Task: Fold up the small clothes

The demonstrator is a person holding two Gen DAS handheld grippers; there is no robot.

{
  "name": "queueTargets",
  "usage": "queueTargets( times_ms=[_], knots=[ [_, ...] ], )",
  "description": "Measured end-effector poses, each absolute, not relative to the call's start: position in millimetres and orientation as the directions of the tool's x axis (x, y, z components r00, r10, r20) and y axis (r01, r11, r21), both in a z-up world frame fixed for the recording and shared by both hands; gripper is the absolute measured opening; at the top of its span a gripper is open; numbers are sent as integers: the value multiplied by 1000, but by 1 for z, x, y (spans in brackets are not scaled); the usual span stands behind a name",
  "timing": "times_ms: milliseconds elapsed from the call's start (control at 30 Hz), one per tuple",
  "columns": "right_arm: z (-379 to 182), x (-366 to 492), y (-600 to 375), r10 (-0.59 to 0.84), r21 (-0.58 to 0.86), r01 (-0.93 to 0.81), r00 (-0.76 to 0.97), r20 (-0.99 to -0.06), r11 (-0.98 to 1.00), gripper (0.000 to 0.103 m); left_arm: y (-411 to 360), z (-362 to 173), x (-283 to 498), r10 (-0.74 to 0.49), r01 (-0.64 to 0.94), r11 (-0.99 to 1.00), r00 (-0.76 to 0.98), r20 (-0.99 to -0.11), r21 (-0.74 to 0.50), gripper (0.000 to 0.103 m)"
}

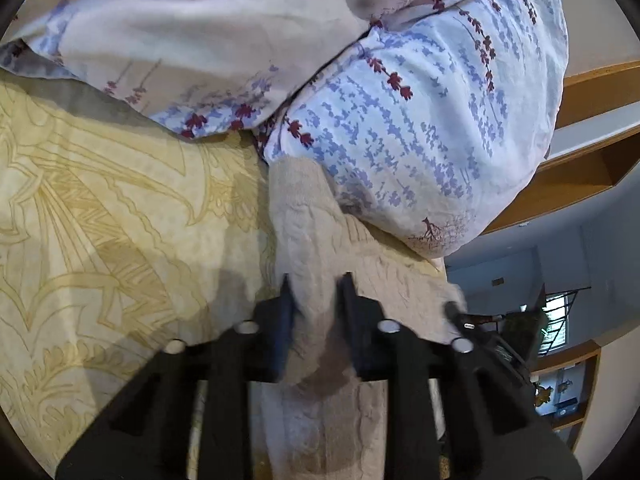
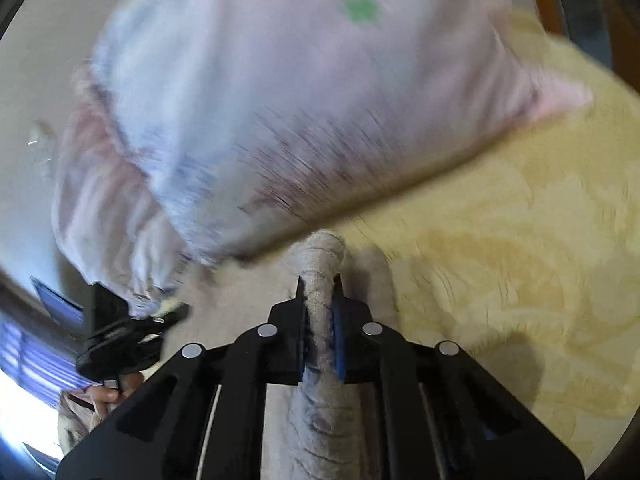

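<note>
On the bed [image 1: 100, 200], yellow-patterned sheet, items as follows.

Item one: knit [image 1: 316, 236], beige, cable-textured, small. It lies along the sheet with its far end tucked against the pillow [image 1: 420, 120], which is pale with blue and maroon sprigs. A second, plainer pillow sits behind that one.

Item two: my left tool [image 1: 316, 284], black, clamped on a raised fold of the knit; cloth bunches between the jaws and trails back under the frame.

Item three: my right tool [image 2: 318, 284], black with blue pads, clamped on a narrow ridge of the same knit. The right view is smeared with motion, so the exact spot on the garment cannot be told. The left tool also shows at that view's lower left, with a hand [image 2: 108, 392] below it.

Condition: both grips look secure; the knit hangs slack between them, I judge.

Handling note, as judgement only: the step appears to be carrying or spreading the knit for a fold. To do it well I would keep both tools level with each other, draw them apart just enough to take out the slack, pull the far end free of the pillow, and lay the cloth flat on open sheet before letting go. Thick knit resists creasing, so a slow, even lowering suits it best.
</note>
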State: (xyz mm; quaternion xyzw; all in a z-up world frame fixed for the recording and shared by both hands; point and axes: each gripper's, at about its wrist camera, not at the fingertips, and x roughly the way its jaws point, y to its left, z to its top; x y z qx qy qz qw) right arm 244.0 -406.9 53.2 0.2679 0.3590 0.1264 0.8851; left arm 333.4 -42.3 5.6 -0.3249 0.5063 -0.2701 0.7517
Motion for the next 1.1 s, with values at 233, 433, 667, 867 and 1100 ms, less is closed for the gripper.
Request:
queueTargets(
  times_ms=[233,433,667,867,1100],
  knots=[
    [57,231,-407,265,428,14,766,-585,904,9,-37,11,322,-711,133,668,408,-573,-733,6],
    [28,241,-409,227,424,118,700,-677,898,14,-49,11,321,-688,135,697,404,-603,-704,10],
    [45,174,-419,306,511,73,725,-617,857,42,-22,30,271,-719,173,666,408,-563,-726,56],
    [32,126,-399,365,515,10,695,-620,857,42,-16,31,216,-741,242,655,388,-548,-715,66],
    [18,111,-391,358,500,8,689,-630,866,9,-33,25,192,-738,290,670,357,-573,-683,68]
  ],
)
